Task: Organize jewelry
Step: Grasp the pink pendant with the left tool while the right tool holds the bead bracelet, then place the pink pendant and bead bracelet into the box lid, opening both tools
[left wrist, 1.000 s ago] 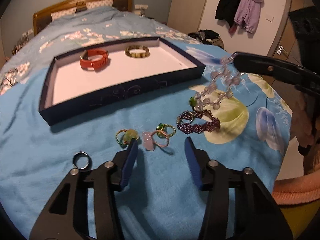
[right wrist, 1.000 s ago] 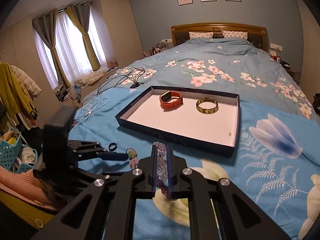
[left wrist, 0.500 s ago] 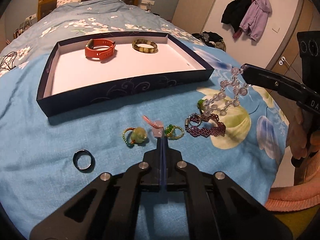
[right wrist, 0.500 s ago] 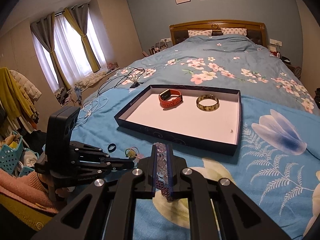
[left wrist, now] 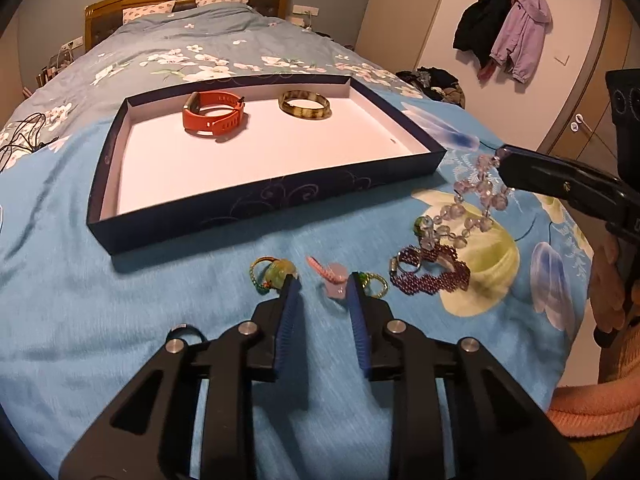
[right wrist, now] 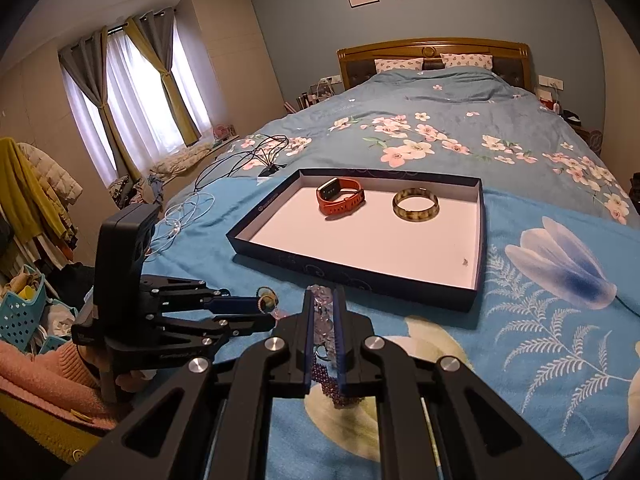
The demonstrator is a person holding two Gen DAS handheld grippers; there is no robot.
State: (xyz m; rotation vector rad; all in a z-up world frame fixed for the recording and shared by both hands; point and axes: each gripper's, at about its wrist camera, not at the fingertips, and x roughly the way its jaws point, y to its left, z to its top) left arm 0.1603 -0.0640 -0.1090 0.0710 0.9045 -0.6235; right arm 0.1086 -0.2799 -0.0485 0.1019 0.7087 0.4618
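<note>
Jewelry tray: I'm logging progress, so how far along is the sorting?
Early. Done: the orange watch band and the mottled bangle lie in the tray. In hand: the right gripper is shut on the clear bead bracelet; the left gripper is open around the pink ring. Left on the bedspread: the green stone ring, small green ring, purple beaded bracelet, dark ring.
</note>
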